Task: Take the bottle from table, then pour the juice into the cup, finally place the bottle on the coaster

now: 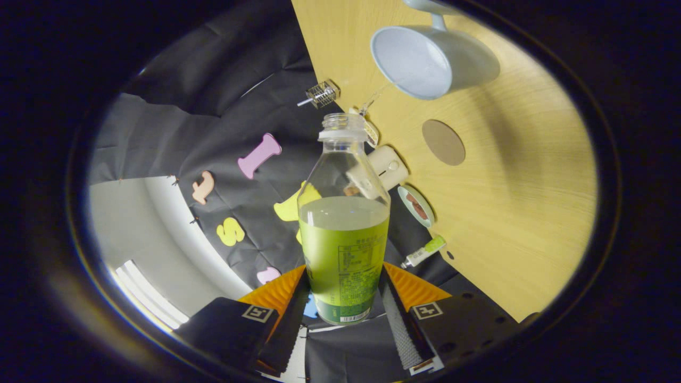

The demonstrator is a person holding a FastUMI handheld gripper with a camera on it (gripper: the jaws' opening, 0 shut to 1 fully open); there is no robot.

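My gripper point(344, 298) is shut on the lower part of a clear plastic bottle point(344, 229) with a green label; both fingers press its sides. The bottle has no cap and is roughly half full of pale juice. The view is rolled, so the wooden table point(521, 213) stands beside the bottle. Beyond the bottle's mouth lies a pale blue cup point(431, 61) with a handle, its opening facing me and apart from the bottle. A round brown coaster point(443, 142) lies flat on the table between the cup and the bottle.
Along the table's edge behind the bottle sit a small cream cylinder point(391, 166), a round tin point(417, 206) and a small green-and-white tube point(425, 251). A small wire spring-like item point(321, 94) hangs by the table's corner.
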